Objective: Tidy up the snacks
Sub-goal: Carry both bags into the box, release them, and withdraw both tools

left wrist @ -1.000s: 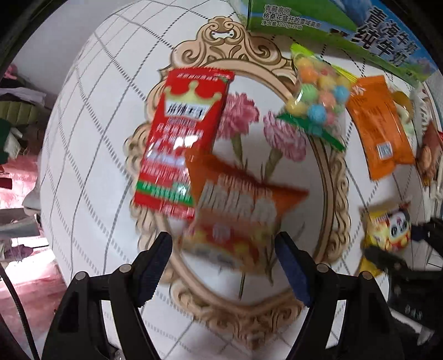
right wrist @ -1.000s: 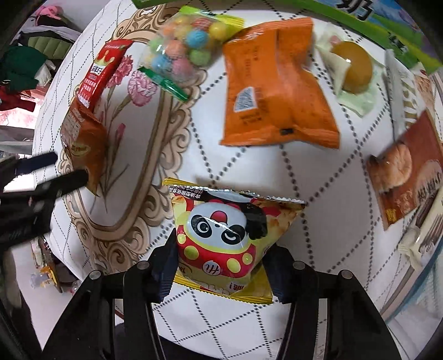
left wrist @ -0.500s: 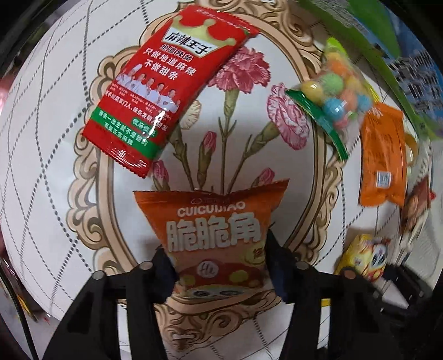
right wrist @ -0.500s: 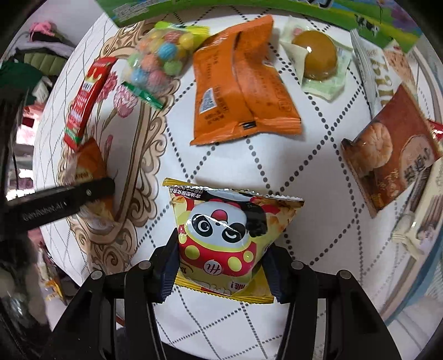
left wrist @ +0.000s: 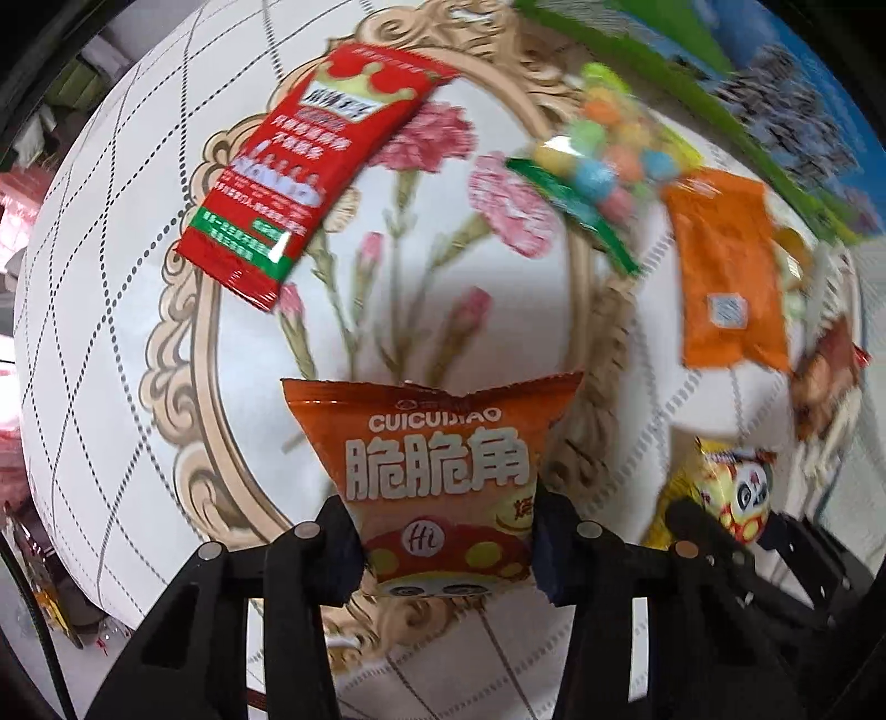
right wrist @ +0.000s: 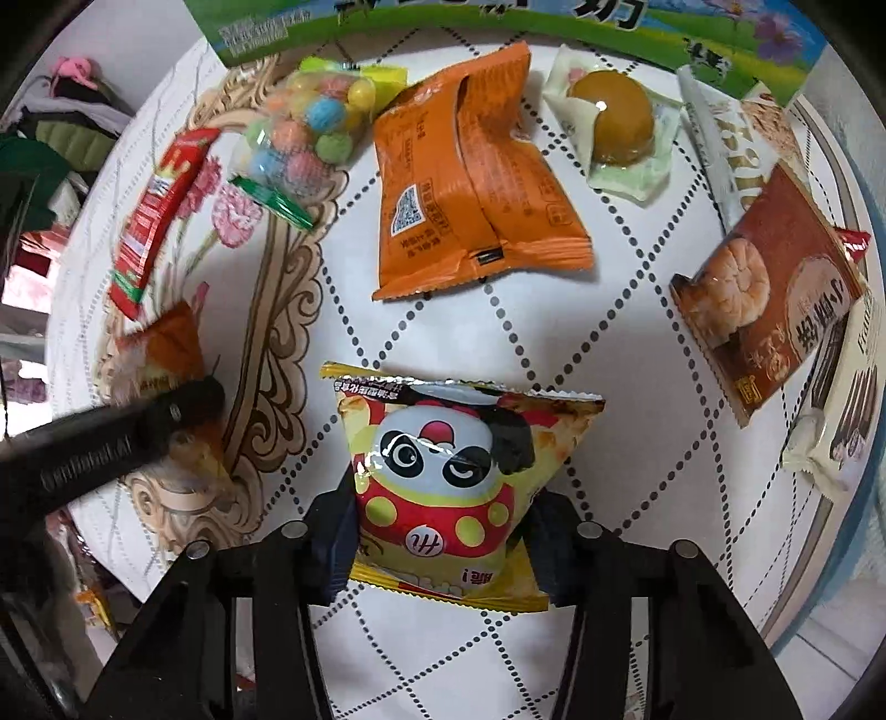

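Nearest me, my left gripper (left wrist: pixel 446 545) has just been closing and its pads now pinch the orange corner-chip bag (left wrist: pixel 437 471), which sits over the lower rim of the gold flower frame (left wrist: pixel 210 343) printed on the tablecloth. A second ago that bag lay loose and blurred ahead of open jaws, so I judge this pick secured. My right gripper (right wrist: pixel 437 545) has also just been closing and squeezes the panda snack bag (right wrist: pixel 454 476), just outside the frame's right edge.

Farther out, inside the frame, the red spicy-strip packet (left wrist: pixel 310 166) lies at its upper left; the candy-ball pouch (right wrist: pixel 310 127) overlaps its upper right rim. Beyond the frame to the right lies the flat orange packet (right wrist: pixel 470 183).

At the far edge stands a green milk carton box (right wrist: pixel 498 19); I cannot tell what it holds, and no snack appears in any container.
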The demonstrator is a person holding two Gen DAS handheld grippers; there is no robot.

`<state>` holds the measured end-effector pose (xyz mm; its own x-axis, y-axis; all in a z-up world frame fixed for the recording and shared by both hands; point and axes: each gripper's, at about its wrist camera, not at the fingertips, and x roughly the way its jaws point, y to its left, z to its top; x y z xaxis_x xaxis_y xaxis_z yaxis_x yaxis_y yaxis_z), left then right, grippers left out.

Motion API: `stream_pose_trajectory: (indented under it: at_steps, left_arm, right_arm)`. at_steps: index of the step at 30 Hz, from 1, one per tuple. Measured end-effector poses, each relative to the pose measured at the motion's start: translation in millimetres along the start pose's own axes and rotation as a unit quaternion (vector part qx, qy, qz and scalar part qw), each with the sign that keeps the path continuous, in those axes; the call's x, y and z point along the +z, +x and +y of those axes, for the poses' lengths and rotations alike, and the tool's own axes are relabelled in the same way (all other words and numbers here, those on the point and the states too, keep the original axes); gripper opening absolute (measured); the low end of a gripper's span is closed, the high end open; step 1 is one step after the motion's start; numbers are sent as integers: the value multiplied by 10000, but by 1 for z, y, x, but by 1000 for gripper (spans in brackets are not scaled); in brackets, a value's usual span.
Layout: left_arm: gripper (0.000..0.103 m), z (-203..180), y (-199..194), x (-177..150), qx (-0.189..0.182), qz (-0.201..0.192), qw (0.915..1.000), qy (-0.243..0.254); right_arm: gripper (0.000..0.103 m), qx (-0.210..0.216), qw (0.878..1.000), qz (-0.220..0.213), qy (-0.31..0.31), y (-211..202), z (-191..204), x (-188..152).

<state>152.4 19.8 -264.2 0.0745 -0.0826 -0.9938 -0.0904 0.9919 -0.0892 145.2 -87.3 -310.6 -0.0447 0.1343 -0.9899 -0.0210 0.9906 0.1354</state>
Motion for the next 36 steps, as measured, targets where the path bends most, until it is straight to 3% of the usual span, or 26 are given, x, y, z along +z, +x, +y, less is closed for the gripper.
stream_pose_trajectory:
  at_steps: [4,9,14,19,24,29,36]
  left_arm:
    - [44,-29,-39,-10,-348,-161,9991,199]
    - [44,-70,-113,10,-921,-656,9925,455]
    - [44,-83,-157,75,-1232,-1006,9843,770]
    - [44,-105,-174,165,-769,-1090,9857,1031]
    - [44,-107,-132,240,-426,-528,9938,883]
    - [44,-101,-98,271,-178,-34,9965,814]
    - [45,-106,-72,272,-30,369,9953,895]
  right_arm:
    - [46,383,9992,-45,108,-30,-18,-1]
    - [46,791,9957,-460,105,-97,-37,17]
    - [46,1096,9877,-1103,131,-166,-50,65]
    - [46,1007,9799,-1720,78,-205,-59,137]
    - [46,1149,9793,-1661,109,-194,-65,222]
    - [46,1227,9860,-1131,75,-152,-54,273]
    - [46,1216,9906,-601,-158,-103,-41,283]
